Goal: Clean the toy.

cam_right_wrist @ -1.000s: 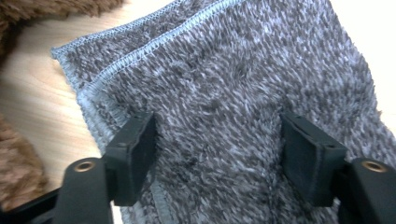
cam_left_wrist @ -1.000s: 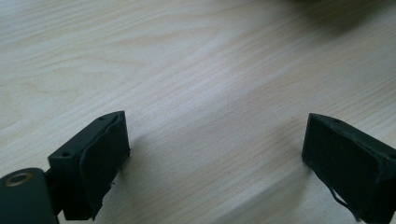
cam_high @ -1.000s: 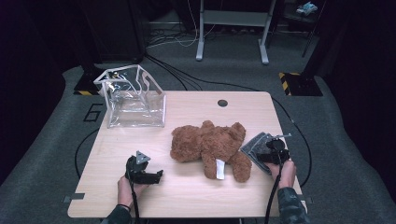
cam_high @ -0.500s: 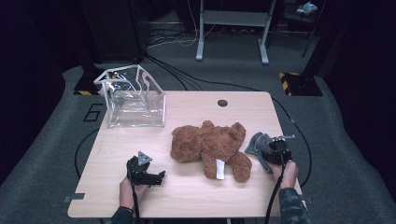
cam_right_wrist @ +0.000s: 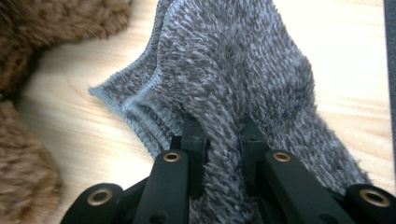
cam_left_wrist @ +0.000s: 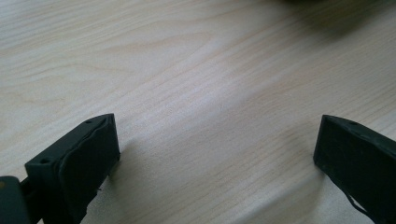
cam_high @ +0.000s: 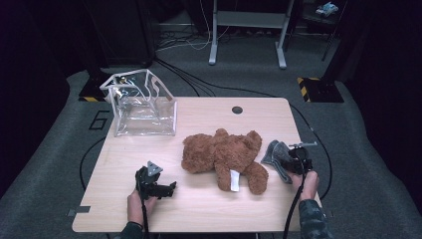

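A brown teddy bear (cam_high: 224,158) lies on its front in the middle of the wooden table (cam_high: 199,214), a white label at one leg. A grey fuzzy cloth (cam_high: 276,157) lies bunched just right of it. My right gripper (cam_high: 293,163) has just been closing and is shut on a fold of the grey cloth (cam_right_wrist: 243,84), pinched between the jaws. The bear's fur (cam_right_wrist: 28,154) fills the left edge of the right gripper view. My left gripper (cam_high: 161,190) rests low on the near left of the table, wide open over bare wood (cam_left_wrist: 210,107).
A clear plastic bag (cam_high: 142,104) with white trim stands open at the table's far left corner. A dark round grommet (cam_high: 237,110) sits near the far edge. Cables run over the grey floor behind the table, and a stand's legs (cam_high: 249,50) are farther back.
The right gripper's jaws closed on the grey cloth, which went from spread flat to bunched. The left gripper and the bear stayed where they were.
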